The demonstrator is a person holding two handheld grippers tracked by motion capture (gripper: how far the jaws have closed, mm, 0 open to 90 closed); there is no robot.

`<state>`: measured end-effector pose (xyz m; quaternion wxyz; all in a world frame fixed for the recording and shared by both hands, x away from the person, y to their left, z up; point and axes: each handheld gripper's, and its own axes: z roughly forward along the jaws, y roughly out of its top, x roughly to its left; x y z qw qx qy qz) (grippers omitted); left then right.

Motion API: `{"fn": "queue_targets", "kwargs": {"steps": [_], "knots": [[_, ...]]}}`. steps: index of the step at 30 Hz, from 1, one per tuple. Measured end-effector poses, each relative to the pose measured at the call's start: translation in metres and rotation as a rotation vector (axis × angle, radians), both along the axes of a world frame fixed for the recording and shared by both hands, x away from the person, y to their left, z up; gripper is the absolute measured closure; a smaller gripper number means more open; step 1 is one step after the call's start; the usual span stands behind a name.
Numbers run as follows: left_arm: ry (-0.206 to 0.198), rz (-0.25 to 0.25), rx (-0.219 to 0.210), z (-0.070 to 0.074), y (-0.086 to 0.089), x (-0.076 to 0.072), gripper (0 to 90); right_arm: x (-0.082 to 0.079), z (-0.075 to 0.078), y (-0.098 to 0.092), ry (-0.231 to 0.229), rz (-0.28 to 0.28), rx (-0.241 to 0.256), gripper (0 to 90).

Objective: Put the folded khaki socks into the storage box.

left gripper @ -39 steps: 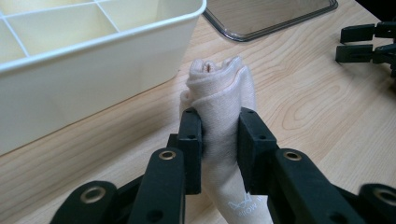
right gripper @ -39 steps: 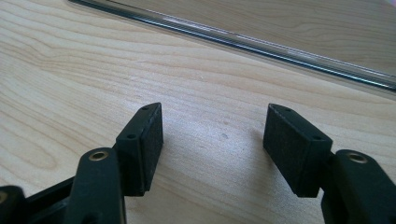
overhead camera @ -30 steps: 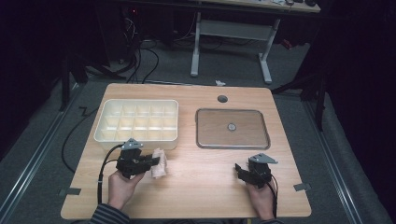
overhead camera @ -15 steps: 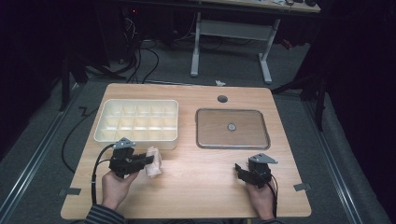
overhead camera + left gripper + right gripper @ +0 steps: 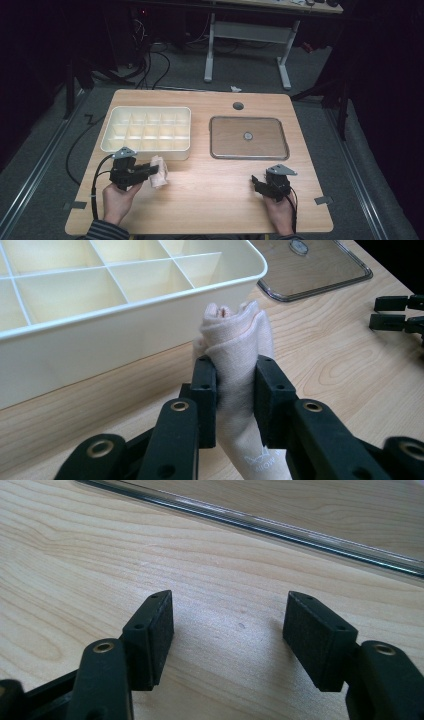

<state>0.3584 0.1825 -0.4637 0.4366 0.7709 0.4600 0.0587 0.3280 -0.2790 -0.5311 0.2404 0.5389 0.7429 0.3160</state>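
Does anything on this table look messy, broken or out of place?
Nothing stands out. The divided tray and the clear lid lie flat and square on the table. The left gripper pinches a rolled cloth just in front of the tray; the right gripper is open.

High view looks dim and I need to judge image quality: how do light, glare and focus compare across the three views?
High view: surroundings dark, table moderately lit, detail soft. Left gripper view: bright and even, rolled cloth sharp between the left gripper jaws, clear lid reflective. Right gripper view: wood grain crisp, soft shadows under the open right gripper, lid edge slightly blurred.
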Motion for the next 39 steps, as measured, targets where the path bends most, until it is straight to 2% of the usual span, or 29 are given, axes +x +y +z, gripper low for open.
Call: {"fn": "queue_targets", "kwargs": {"steps": [5, 10, 39], "knots": [[0.006, 0.006, -0.001, -0.001, 0.003, 0.001, 73.7, 0.000, 0.000, 0.000, 0.000, 0.001, 0.000, 37.0], [0.007, -0.005, 0.021, 0.000, 0.003, 0.002, 73.7, 0.000, 0.000, 0.000, 0.000, 0.001, 0.000, 36.9], [-0.014, 0.036, 0.004, 0.011, 0.016, 0.011, 73.7, 0.000, 0.000, 0.000, 0.000, 0.001, 0.002, 36.7]]}}
